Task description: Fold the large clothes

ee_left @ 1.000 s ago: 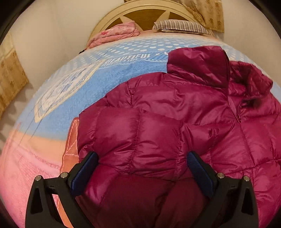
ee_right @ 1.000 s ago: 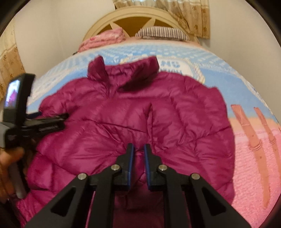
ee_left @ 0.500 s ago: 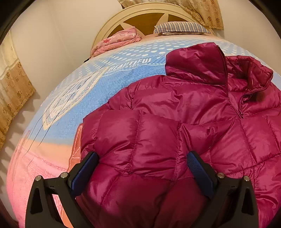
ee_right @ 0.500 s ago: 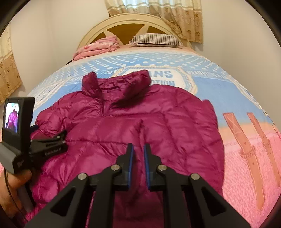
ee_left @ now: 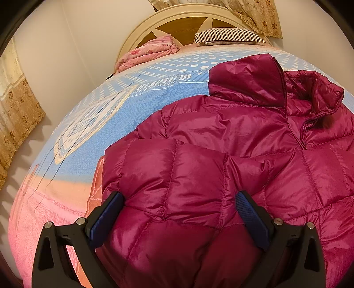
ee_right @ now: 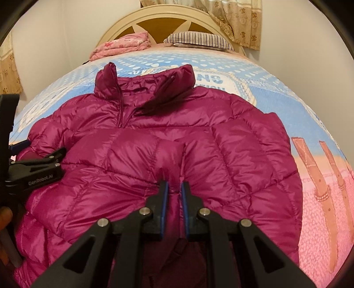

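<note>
A magenta quilted puffer jacket (ee_left: 221,168) lies front up on the bed, collar toward the headboard; it also shows in the right wrist view (ee_right: 168,137). My left gripper (ee_left: 179,206) is open, its blue-padded fingers wide apart over a folded-in sleeve at the jacket's left side. It appears as a black tool (ee_right: 37,168) at the left of the right wrist view. My right gripper (ee_right: 174,192) is shut on a pinched ridge of jacket fabric near the jacket's lower middle.
The bed (ee_left: 93,124) has a blue, peach and pink printed cover. A folded pink blanket (ee_left: 148,53) and a striped pillow (ee_left: 230,35) lie by the cream headboard (ee_right: 163,17). Walls and curtains close in on both sides.
Both views have shifted a little over the jacket. The right gripper still pinches the fabric, and the jacket's lower part has drawn up toward the collar. The left gripper stays open.
</note>
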Demonstrator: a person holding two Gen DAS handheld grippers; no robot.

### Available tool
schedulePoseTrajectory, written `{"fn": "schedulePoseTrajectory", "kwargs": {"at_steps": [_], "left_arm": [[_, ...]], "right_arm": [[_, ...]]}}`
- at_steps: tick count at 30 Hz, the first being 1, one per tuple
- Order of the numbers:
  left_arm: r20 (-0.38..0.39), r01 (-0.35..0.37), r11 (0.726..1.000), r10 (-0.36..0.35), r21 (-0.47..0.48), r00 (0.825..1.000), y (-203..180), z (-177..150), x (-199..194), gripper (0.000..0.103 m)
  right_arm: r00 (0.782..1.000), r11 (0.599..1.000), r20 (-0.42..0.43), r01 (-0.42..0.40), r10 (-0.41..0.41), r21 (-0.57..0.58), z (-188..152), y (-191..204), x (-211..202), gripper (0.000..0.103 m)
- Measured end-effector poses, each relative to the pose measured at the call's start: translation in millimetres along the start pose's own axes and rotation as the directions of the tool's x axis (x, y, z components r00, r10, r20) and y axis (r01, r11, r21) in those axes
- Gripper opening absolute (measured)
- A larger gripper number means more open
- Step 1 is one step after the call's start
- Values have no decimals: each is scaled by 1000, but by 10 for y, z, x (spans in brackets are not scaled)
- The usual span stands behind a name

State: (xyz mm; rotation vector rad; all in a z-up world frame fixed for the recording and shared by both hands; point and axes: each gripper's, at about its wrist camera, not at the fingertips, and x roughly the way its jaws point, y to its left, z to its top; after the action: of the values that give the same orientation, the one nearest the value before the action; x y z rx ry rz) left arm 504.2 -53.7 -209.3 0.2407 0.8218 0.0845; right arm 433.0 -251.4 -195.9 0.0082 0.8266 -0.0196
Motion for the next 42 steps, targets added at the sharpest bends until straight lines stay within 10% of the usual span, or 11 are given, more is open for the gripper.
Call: {"fn": "schedulePoseTrajectory", "kwargs": {"at_steps": [8,12,22,38,42], "left_arm": [[-1,-47,999,47,3,999,38,26,-63,102],[93,-54,996,61,-70,994,282,42,-427,102],[46,-307,952,308,-17,950,411,80,-114,102],[-4,-239,970,239,-35,971,430,-37,161,102],[8,-238,970,239,-49,971,492,57,-40,102]], "right_arm": [[1000,1000,2,-1,1,10,-9,-15,-5,19],[998,999,49,47,-48,22,68,-108,-235,64],[994,1000,109,15,-14,-4,342,102,-381,37],[998,997,33,46,-44,-63,76,174,130,33],[998,996,26,51,-49,-74,116,142,31,47]]}}
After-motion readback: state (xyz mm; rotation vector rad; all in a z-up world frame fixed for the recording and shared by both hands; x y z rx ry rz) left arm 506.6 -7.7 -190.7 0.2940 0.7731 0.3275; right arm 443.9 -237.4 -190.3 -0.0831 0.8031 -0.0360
